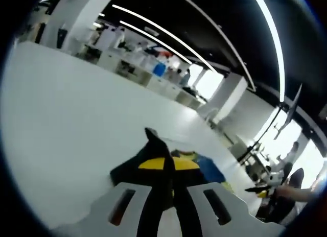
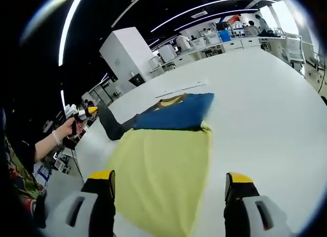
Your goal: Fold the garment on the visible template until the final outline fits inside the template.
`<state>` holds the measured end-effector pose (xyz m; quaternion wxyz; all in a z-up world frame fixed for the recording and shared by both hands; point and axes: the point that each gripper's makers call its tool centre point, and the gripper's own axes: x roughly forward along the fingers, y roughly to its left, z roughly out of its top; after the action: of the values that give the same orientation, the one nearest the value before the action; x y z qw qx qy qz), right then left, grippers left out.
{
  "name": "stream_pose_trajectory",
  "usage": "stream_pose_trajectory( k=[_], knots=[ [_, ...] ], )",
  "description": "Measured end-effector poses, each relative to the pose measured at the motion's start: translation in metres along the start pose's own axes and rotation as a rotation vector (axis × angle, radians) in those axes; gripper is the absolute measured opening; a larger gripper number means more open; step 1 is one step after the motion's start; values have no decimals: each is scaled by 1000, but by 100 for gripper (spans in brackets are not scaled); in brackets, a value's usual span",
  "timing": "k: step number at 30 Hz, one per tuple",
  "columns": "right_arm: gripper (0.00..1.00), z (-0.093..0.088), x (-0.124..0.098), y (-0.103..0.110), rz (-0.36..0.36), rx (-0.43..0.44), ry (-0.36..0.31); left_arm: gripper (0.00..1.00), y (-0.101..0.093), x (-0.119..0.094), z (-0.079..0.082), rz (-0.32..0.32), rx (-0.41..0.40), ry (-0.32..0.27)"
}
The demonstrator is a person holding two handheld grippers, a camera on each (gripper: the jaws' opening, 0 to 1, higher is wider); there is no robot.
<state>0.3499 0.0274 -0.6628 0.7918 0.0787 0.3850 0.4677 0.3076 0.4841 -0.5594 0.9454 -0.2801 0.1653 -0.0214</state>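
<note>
Garment [image 2: 168, 160] spread on the white bench [image 2: 265, 104], its dark sleeve [image 2: 115, 125] lifted and pinched by the left gripper [image 2: 84, 113]; right gripper [image 2: 171, 188] held spread above the yellow near edge; the sleeve is best carried inward, taut and low.

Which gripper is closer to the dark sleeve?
Left. The left gripper is shut on the dark sleeve, lifting its end. The right gripper hangs open over the garment's yellow part, away from that sleeve.
</note>
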Motion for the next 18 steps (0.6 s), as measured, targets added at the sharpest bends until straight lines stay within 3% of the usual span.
stream_pose_trajectory(
  k=[10, 18],
  knots=[
    [90, -4, -12, -11, -30, 24, -26, 0, -63, 42, 15, -115, 3, 7],
    [90, -5, -20, -16, -40, 40, -54, 0, -111, 72, 11, -203, -1, 24]
  ],
)
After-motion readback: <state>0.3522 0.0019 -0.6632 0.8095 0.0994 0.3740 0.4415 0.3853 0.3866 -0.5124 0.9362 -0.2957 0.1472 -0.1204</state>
